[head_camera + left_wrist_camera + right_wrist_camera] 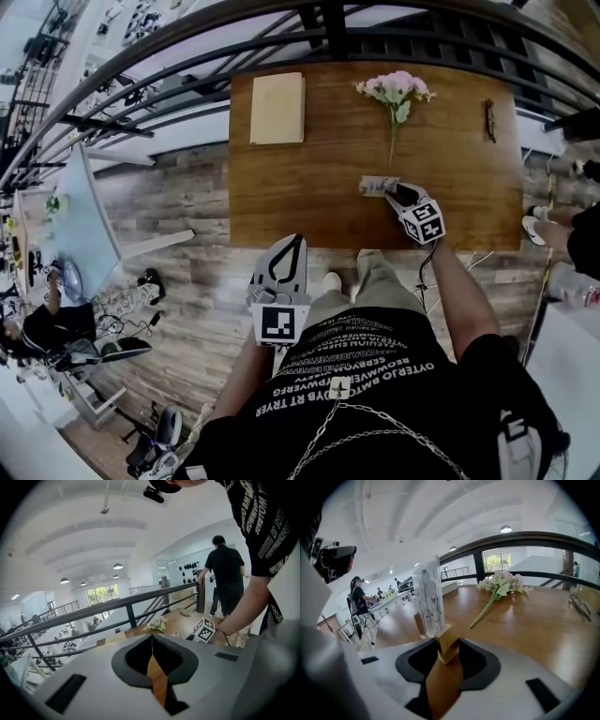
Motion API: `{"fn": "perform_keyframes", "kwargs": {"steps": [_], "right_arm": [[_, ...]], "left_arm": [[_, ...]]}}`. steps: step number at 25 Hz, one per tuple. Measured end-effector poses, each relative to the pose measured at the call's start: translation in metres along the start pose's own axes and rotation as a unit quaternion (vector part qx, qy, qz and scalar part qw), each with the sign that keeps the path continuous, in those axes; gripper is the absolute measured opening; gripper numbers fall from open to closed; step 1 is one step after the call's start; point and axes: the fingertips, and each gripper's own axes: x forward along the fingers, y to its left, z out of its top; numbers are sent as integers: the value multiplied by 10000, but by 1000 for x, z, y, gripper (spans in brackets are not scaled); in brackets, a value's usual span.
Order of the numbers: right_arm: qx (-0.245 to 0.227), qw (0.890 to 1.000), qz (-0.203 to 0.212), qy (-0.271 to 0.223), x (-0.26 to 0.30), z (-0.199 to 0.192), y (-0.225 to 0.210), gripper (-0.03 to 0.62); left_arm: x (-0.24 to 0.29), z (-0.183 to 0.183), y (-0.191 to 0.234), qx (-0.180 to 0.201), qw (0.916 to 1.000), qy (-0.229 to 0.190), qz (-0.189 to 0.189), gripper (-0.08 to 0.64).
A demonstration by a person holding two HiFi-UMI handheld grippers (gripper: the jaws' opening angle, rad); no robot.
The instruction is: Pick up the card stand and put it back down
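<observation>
Two tongs are showing: the right gripper (396,192) (447,649) is gripping the small wooden foot of the card stand (380,186) (427,597), which is standing upright near the front edge of the wooden table (309,197). The left gripper (289,255) (152,639) is hanging closed and empty by the person's waist. With so low a hold, I'd worry the tall clear panel will tip or twist loose on lifting. A pink flower (398,89), glasses (488,120) and a pale notebook (277,108) are lying on the glossy top beside a black mezzanine railing (281,37).

Right gripper (397,191), card stand (379,186) between its jaws: flower stem (392,145) just ahead, railing (412,47) beyond. Table (300,202) bare to its left. Glasses (488,120) ahead-right, well apart.
</observation>
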Motion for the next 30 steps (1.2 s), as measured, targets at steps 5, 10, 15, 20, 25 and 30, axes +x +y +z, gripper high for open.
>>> {"fn": "perform_keyframes", "kwargs": {"steps": [5,10,15,20,25,30], "right_arm": [[308,9993,-233,33,-9,-7,2,141],[576,9974,-426,-5,-20,-16,6,138],[676,9961,-554,-148,-33,-10,11,137],[707,9947,-688,-278,-51,5,17,135],[652,9938,-837,-341,-70,26,25,135],[658,9922,-943,-488,-87,51,38,133]], "left_arm": [[-14,-1,0,78,10000,-39,8,29],[-26,-10,4,156,9999,26,27,29],[-36,-11,7,119,9999,-48,-6,29],[-42,-3,7,161,9994,-290,-79,29],[-47,0,11,180,9989,-399,-157,29],[-56,5,19,181,9981,-555,-175,29]]}}
